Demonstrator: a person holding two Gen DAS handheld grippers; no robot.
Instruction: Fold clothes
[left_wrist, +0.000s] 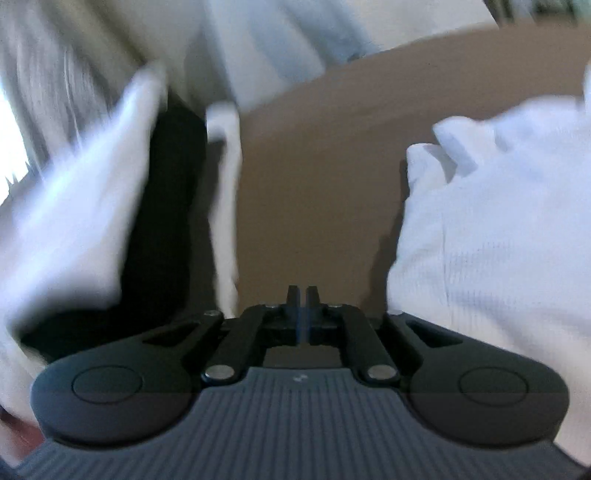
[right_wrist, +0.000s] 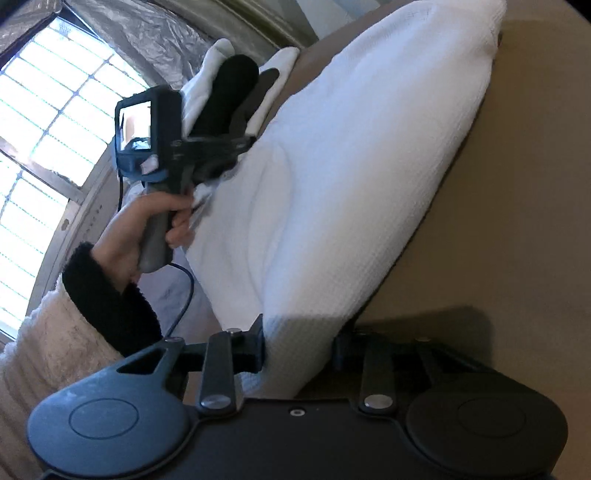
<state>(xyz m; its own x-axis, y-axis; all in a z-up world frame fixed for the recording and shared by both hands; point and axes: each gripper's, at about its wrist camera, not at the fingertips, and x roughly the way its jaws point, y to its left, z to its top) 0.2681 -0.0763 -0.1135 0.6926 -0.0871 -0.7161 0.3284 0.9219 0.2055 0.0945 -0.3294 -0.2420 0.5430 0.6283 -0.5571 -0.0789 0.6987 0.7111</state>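
**White knit garment half-gathered on the brown bench**

The brown bench (right_wrist: 517, 184) carried the whole job, and across it lay the white garment (right_wrist: 351, 166), a thick waffle-textured knit, bunched into a long roll running away from the right wrist camera. It looked soft and limp, fairly light, not slippery thanks to the ribbed weave, and in no way fragile; it would likely sag and slump wherever unsupported. The best holds seemed to be the corners and folded edges, where several layers stack up.

A smaller heap of black and white cloth (right_wrist: 236, 92) sat beyond it, near the far end.

The right claw (right_wrist: 301, 354) pinched the near end of the garment, fabric filling the gap between its jaws. The left claw (left_wrist: 303, 295), held by a hand (right_wrist: 147, 229) in a dark cuff, stood pressed together over bare bench, nothing visibly between its tips, with the garment just beside it.
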